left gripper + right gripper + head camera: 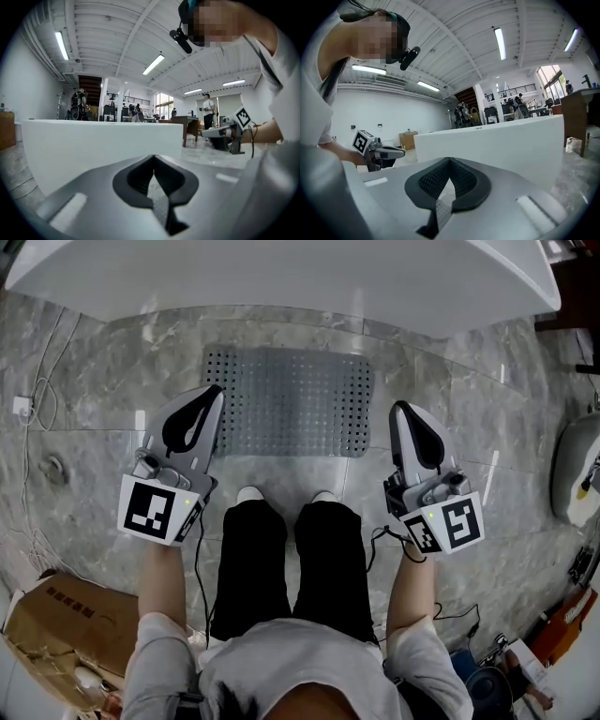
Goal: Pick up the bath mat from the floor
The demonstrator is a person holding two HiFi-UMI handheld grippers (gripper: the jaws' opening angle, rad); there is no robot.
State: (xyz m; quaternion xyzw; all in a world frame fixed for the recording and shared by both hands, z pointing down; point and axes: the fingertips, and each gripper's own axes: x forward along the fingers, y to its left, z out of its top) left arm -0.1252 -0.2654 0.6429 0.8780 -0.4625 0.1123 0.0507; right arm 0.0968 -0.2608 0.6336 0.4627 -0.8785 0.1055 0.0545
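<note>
Grey bath mat [289, 401] lies flat on the floor [94, 409] beside the tub [281, 277]. Both closed and empty, the left claw [216, 390] flanks its left edge, the right claw [398, 409] its right.

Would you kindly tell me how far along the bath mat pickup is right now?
Done: nothing yet; the grey bath mat lies flat on the marble floor before the white tub. In hand: the left gripper and right gripper flank the mat, both shut and empty. Left: open the fingers, grip the mat's edges and lift it.
</note>
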